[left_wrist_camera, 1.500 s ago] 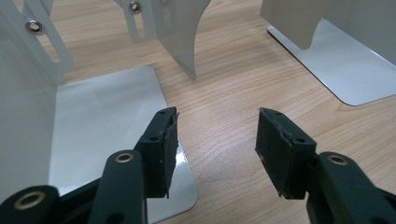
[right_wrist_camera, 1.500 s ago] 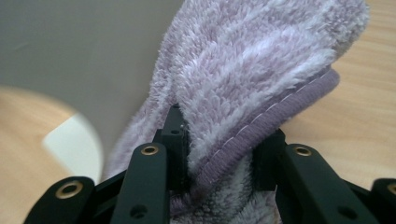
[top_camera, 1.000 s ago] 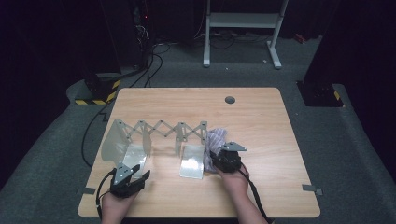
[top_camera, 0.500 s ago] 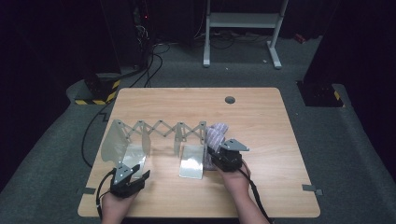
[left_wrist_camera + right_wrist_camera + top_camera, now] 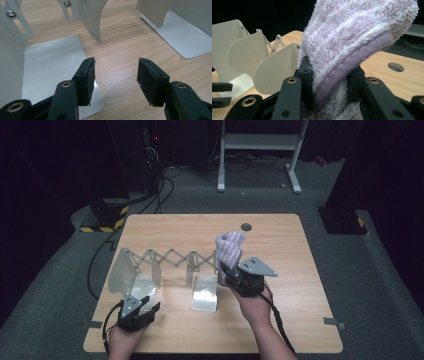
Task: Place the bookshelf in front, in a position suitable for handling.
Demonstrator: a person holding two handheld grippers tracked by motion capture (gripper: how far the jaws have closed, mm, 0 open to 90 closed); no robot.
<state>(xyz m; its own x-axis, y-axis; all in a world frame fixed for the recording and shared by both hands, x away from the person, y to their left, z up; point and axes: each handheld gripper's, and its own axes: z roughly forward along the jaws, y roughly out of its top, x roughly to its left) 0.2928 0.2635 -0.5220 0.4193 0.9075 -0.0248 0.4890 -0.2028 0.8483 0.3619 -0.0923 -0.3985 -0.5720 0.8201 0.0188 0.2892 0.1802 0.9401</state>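
While the table (image 5: 280,235) bears the expanding metal rack (image 5: 165,265), the right gripper (image 5: 235,270) grips a folded lilac towel (image 5: 229,251) raised beside the rack's right end; lowering it squarely between two dividers suits best. Left gripper (image 5: 150,307) rests open-jawed, empty.

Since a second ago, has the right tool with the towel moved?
Yes. The right tool has risen with the purple towel clamped in it; the towel now stands well above the expanding metal rack, instead of lying bunched beside it on the table.
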